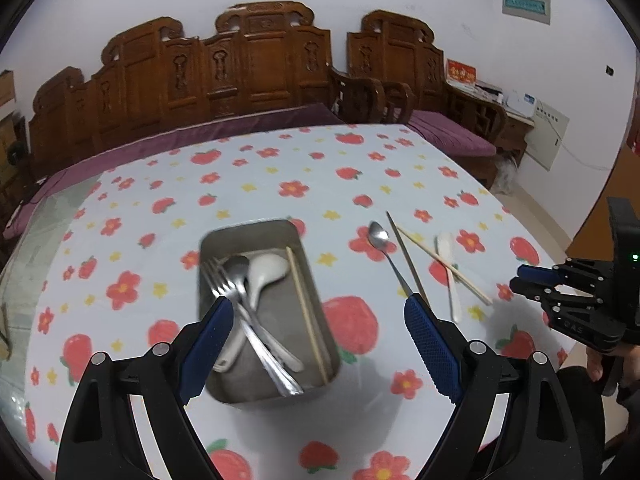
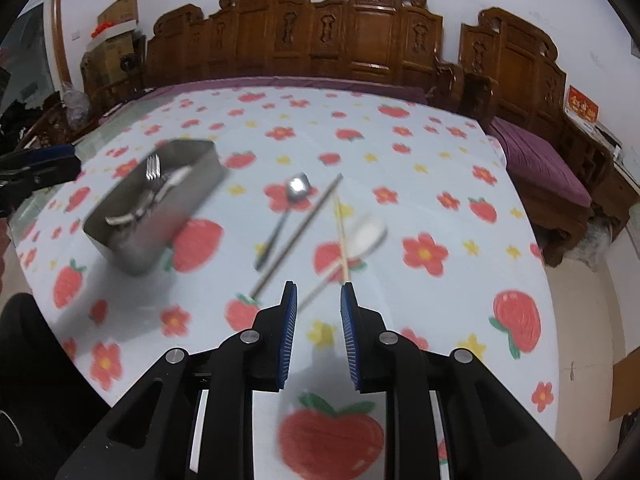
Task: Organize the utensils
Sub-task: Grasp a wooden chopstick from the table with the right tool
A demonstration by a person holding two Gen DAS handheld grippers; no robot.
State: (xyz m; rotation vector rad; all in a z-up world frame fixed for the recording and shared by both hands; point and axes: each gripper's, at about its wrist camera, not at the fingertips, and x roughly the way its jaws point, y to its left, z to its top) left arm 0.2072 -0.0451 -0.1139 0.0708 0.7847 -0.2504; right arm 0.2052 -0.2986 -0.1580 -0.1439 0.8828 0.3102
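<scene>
A metal tray (image 1: 256,394) (image 2: 192,190) on the flowered tablecloth holds a fork (image 1: 218,278), a metal spoon, a white spoon (image 1: 268,270) and a wooden chopstick (image 1: 306,312). My left gripper (image 1: 320,312) hovers above the tray, wide open and empty. To its right on the cloth lie a metal spoon (image 1: 380,238) (image 2: 298,188), a dark chopstick (image 1: 406,256) (image 2: 298,234), a wooden chopstick (image 1: 444,264) (image 2: 341,236) and a white spoon (image 1: 448,264) (image 2: 370,234). My right gripper (image 2: 319,294) (image 1: 524,278) is above the near ends of these loose utensils, partly open and empty.
The table (image 2: 420,184) has a curved near edge. Carved wooden benches (image 1: 256,64) with purple cushions (image 2: 540,160) stand behind and to the right of it. Cardboard boxes (image 2: 114,28) sit at the back left.
</scene>
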